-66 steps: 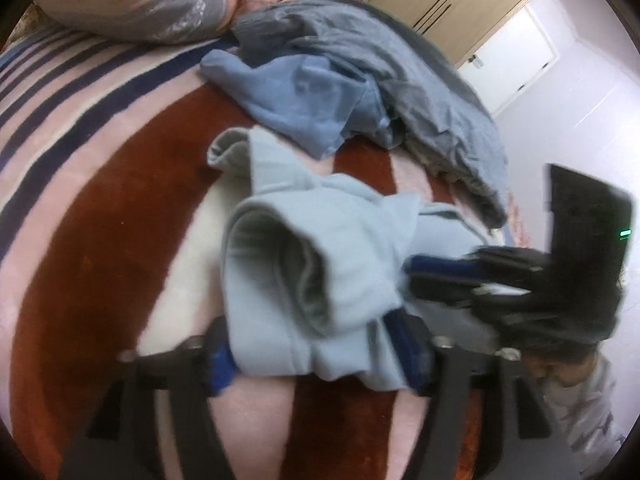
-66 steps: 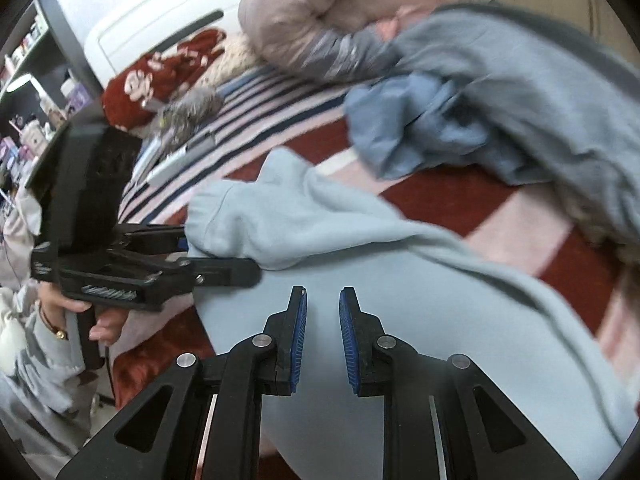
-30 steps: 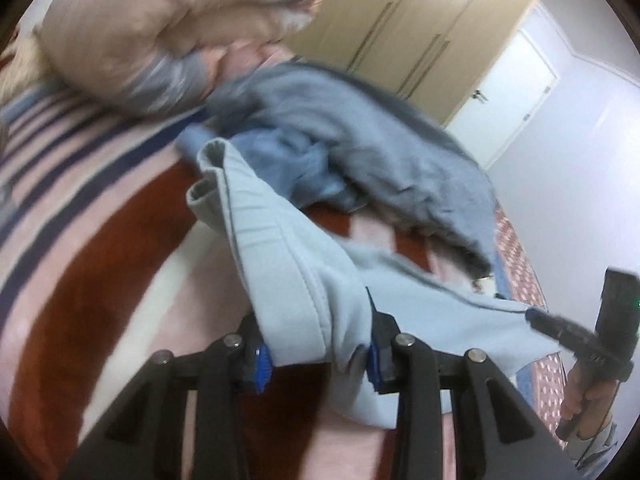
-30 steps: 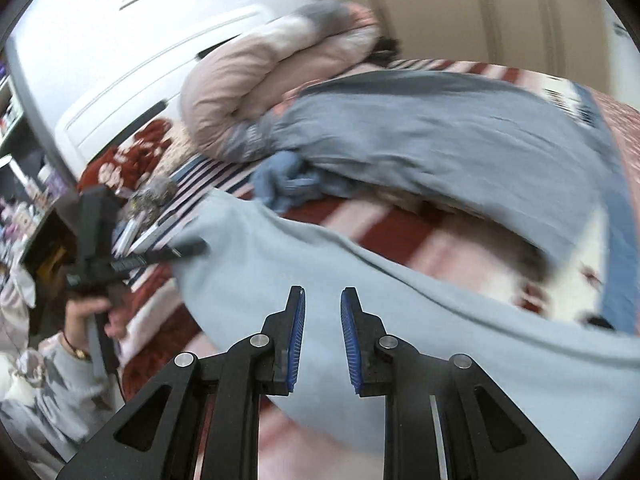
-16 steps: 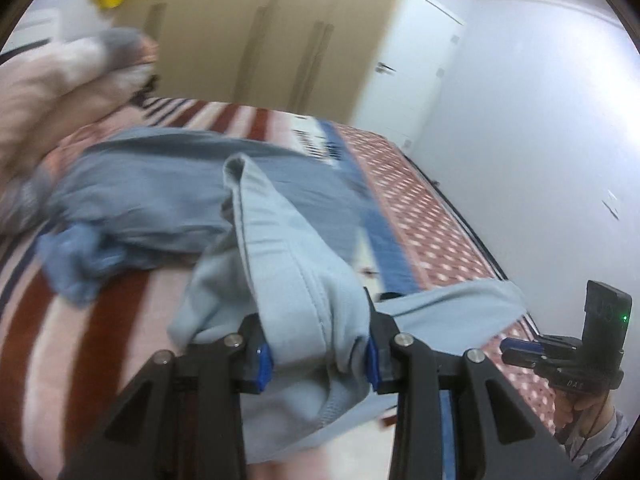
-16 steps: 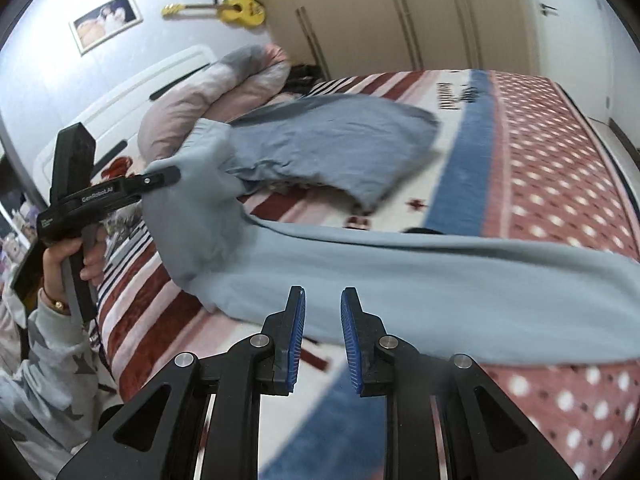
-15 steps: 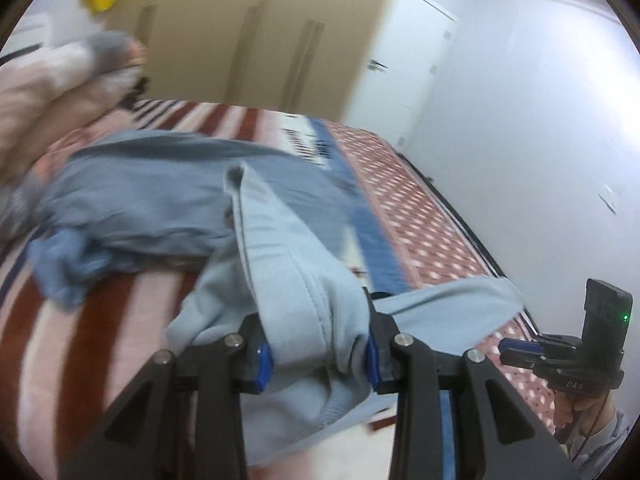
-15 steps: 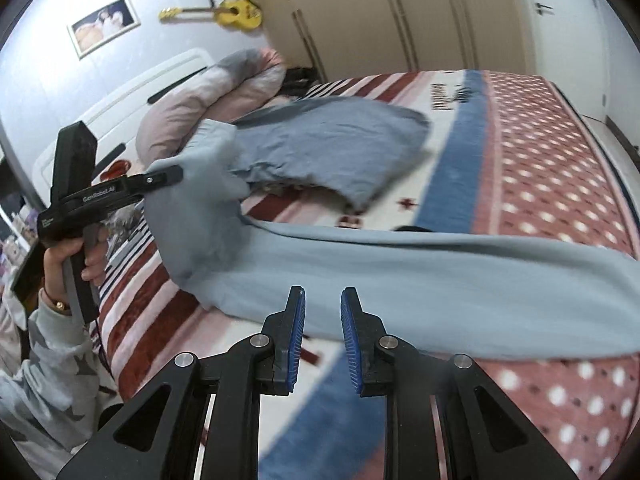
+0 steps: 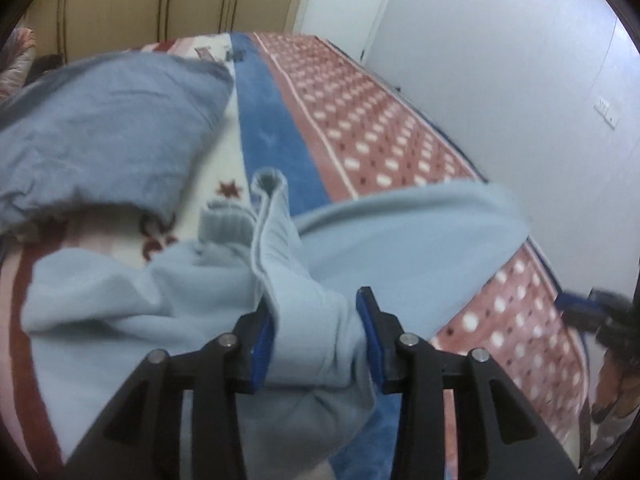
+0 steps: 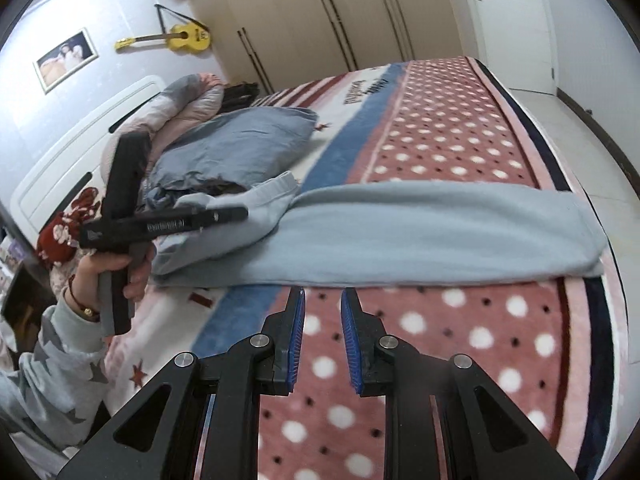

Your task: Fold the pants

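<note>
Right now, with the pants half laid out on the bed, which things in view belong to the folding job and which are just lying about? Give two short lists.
Part of the job:
- light blue pants, legs stretched across the bed
- left gripper, jaws holding the waist end
- right gripper, jaws empty

Just lying about:
- grey-blue bedding
- pink rolled quilt
- yellow guitar on the wall
- framed picture
</note>
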A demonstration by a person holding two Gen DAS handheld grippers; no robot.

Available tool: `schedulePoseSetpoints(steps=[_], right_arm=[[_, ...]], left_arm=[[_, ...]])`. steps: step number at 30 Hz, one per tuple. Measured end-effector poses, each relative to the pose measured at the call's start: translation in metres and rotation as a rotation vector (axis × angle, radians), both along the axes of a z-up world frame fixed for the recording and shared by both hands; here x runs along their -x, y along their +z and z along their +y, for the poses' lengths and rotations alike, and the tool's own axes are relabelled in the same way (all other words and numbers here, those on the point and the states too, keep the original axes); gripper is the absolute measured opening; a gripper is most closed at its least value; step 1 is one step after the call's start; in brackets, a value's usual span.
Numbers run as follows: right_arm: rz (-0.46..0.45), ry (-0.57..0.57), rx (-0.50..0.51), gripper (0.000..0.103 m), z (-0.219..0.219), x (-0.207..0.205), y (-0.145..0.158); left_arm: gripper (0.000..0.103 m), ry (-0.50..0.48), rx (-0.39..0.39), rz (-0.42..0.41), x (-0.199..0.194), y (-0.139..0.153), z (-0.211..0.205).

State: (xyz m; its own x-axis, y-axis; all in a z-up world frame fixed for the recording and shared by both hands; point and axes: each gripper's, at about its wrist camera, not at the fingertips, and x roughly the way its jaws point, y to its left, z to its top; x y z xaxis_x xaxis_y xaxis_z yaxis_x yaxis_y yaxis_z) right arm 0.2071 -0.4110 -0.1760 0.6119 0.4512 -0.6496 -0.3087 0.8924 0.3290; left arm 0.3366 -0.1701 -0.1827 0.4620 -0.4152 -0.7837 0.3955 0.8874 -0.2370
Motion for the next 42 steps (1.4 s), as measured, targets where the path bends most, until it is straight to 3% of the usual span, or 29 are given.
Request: schedulePoseSetpoints(steps=[3, 4, 5, 8, 11, 12, 14, 15, 18, 22, 26, 28, 30, 39, 41, 42], right_arm=[[-0.002, -0.005, -0.005, 0.015, -0.003, -0.004, -0.002], [-0.006, -0.004, -0.005, 0.015, -0.002, -0.005, -0.001], [-0.008, -0.002, -0.006, 0.015, -0.001, -0.005, -0.001], [-0.023, 0.003, -0.016, 0.015, 0.001, -0.004, 0.004], [-0.034, 0.003, -0.015, 0.015, 0.001, -0.006, 0.008], [-0.034, 0.001, -0.01, 0.015, 0.0, -0.005, 0.009], [-0.034, -0.004, 0.0, 0.018, -0.001, -0.005, 0.01], [-0.033, -0.005, 0.005, 0.019, -0.001, -0.005, 0.01], [-0.02, 0.004, -0.005, 0.02, 0.005, -0.01, 0.007], [0.004, 0.028, -0.022, 0.039, 0.033, -0.03, -0.004], [0.017, 0.073, -0.012, 0.042, 0.08, -0.054, -0.014], [0.037, 0.101, -0.037, 0.053, 0.105, -0.065, -0.021], [0.059, 0.106, -0.046, 0.057, 0.125, -0.076, -0.03], [0.07, -0.023, 0.033, 0.057, 0.166, -0.091, -0.06], [0.06, -0.041, 0.051, 0.045, 0.171, -0.095, -0.061], [0.056, -0.046, 0.071, 0.032, 0.174, -0.097, -0.062]], left_arm=[[0.039, -0.026, -0.003, -0.007, 0.003, -0.006, -0.008], [0.036, -0.036, 0.003, -0.019, 0.004, -0.005, -0.012], [0.02, -0.04, 0.005, -0.034, 0.005, -0.004, -0.014], [0.013, -0.065, 0.0, -0.034, 0.003, -0.003, -0.029], [0.014, -0.058, -0.009, -0.032, 0.0, -0.005, -0.039], [0.017, -0.047, 0.001, -0.028, 0.0, -0.005, -0.038], [0.061, -0.039, 0.029, -0.022, 0.004, -0.002, -0.032], [0.069, -0.031, 0.031, -0.042, 0.009, 0.003, -0.029], [0.071, -0.064, 0.027, -0.111, 0.025, 0.027, -0.015], [0.075, -0.067, -0.03, -0.182, 0.042, 0.056, 0.018], [0.078, -0.01, -0.029, -0.182, 0.042, 0.066, 0.071], [0.078, 0.032, -0.018, -0.164, 0.037, 0.063, 0.1], [0.078, 0.062, 0.002, -0.147, 0.033, 0.058, 0.122], [0.078, 0.098, 0.081, -0.035, 0.007, 0.025, 0.179], [0.078, 0.084, 0.125, -0.01, 0.005, 0.02, 0.183], [0.078, 0.074, 0.143, 0.002, 0.005, 0.019, 0.184]])
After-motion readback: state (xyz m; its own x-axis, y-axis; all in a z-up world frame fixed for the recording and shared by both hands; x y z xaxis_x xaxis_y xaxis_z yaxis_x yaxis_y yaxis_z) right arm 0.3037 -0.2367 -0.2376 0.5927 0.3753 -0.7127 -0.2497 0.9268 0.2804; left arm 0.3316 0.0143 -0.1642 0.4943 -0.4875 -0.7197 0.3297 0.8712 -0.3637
